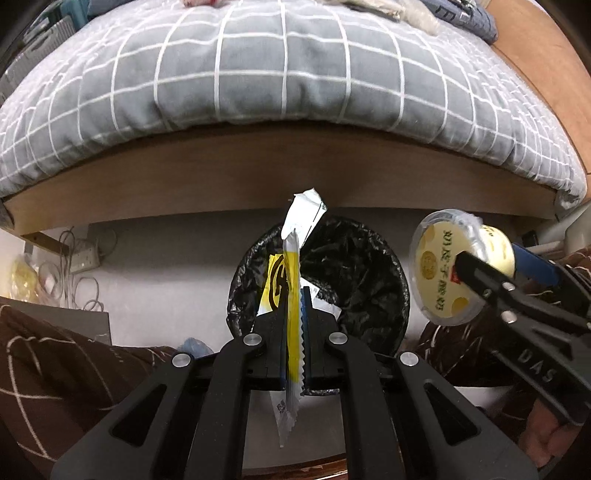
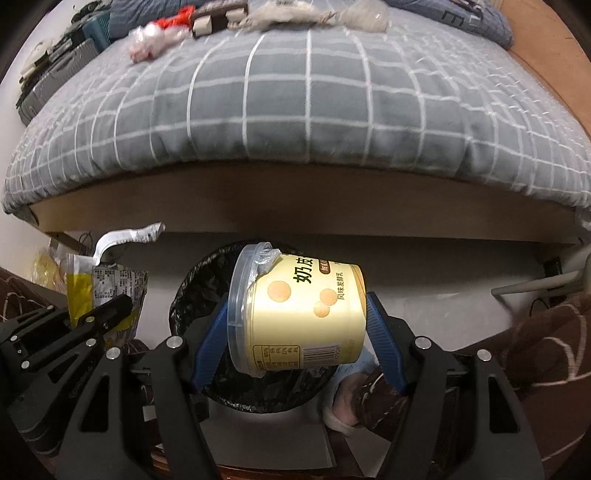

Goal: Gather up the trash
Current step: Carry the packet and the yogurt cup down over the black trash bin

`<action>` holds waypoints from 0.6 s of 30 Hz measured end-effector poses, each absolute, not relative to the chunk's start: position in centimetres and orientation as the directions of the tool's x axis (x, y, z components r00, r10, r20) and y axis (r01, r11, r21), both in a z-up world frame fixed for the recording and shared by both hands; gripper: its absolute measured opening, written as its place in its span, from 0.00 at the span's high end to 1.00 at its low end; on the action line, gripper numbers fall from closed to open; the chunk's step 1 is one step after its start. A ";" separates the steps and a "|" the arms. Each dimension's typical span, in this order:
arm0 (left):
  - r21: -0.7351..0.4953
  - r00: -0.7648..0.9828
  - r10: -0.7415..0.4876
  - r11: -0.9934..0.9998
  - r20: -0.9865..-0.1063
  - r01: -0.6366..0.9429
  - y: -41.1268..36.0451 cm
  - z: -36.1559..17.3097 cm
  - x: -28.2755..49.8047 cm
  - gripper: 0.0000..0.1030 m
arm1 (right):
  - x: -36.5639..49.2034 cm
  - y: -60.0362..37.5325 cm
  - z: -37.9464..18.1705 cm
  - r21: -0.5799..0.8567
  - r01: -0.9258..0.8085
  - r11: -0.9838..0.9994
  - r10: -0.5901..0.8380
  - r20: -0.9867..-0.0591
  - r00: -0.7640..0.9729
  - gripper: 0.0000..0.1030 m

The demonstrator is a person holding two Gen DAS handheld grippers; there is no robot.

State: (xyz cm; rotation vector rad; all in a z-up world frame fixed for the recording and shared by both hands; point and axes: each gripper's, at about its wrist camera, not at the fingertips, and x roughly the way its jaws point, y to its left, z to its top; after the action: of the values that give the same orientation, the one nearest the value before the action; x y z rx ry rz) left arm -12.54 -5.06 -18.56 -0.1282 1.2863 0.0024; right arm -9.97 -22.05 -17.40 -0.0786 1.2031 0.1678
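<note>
My left gripper [image 1: 293, 317] is shut on a yellow and white snack wrapper [image 1: 291, 280], held upright above a bin lined with a black bag [image 1: 354, 266]. My right gripper [image 2: 295, 325] is shut on a pale yellow yogurt tub [image 2: 295, 314] lying on its side, its torn foil lid facing left, above the same bin [image 2: 199, 295]. The tub [image 1: 450, 266] and right gripper [image 1: 491, 284] also show at the right of the left wrist view. The wrapper [image 2: 107, 280] and left gripper [image 2: 107, 310] show at the left of the right wrist view.
A bed with a grey checked cover [image 1: 280, 74] and wooden frame [image 1: 258, 177] fills the back. Wrappers and clutter [image 2: 173, 33] lie on its far side. Cables and a power strip [image 1: 77, 258] sit on the floor at left. Brown patterned fabric [image 1: 55, 350] lies at both lower sides.
</note>
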 end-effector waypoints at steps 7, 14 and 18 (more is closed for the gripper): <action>-0.086 0.246 -0.063 0.993 -0.967 -0.082 -4.6 -20.7 -11.7 0.95 | -9.5 -21.2 -20.1 0.045 -0.189 0.981 0.097 -0.955 0.279 0.35; -0.074 0.205 -0.051 0.992 -0.977 -0.106 -4.1 -23.0 -10.5 0.95 | -8.6 -20.3 -23.1 0.041 -0.205 0.978 0.086 -0.973 0.215 0.35; -0.065 0.196 -0.042 0.991 -0.980 -0.116 -3.4 -24.2 -10.4 0.95 | -8.2 -19.7 -24.6 0.037 -0.214 0.976 0.075 -0.981 0.176 0.35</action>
State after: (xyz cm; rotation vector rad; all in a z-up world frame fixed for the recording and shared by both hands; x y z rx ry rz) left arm -10.42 -3.36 -24.19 -0.1350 1.3740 0.0524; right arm -8.22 -19.65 -24.64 -0.1186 1.3792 0.2056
